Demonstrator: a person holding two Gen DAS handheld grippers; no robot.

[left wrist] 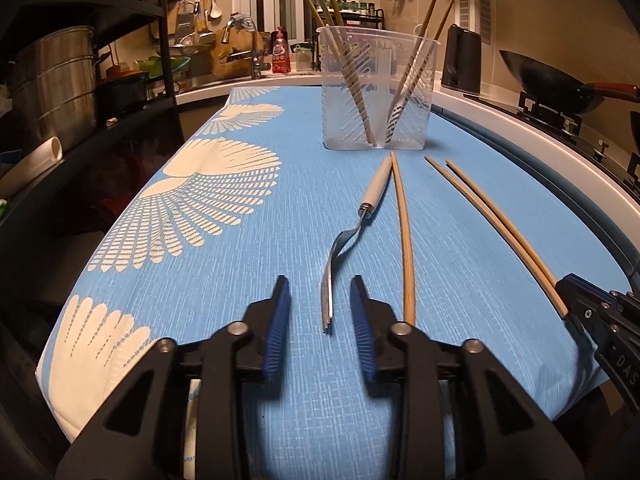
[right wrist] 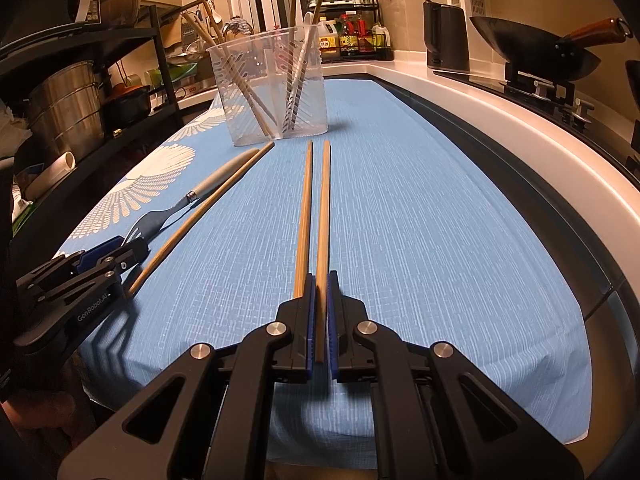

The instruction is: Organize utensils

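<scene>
A clear plastic holder (left wrist: 376, 92) (right wrist: 272, 84) stands on the blue cloth (left wrist: 240, 272) and holds several chopsticks and a utensil. A white-handled fork (left wrist: 348, 236) (right wrist: 188, 204) and a single chopstick (left wrist: 404, 232) (right wrist: 208, 208) lie before it. My left gripper (left wrist: 320, 304) (right wrist: 108, 256) is open, its pads either side of the fork's tines. Two more chopsticks (left wrist: 496, 224) lie to the right. My right gripper (right wrist: 319, 300) (left wrist: 592, 312) is shut on one of them (right wrist: 322, 216); the other (right wrist: 304, 216) lies just outside the left finger.
A white counter edge (right wrist: 500, 120) runs along the right with a wok (right wrist: 532, 48) on a stove and a black kettle (right wrist: 446, 36). A black rack with steel pots (left wrist: 52, 88) stands on the left. The sink and bottles are behind.
</scene>
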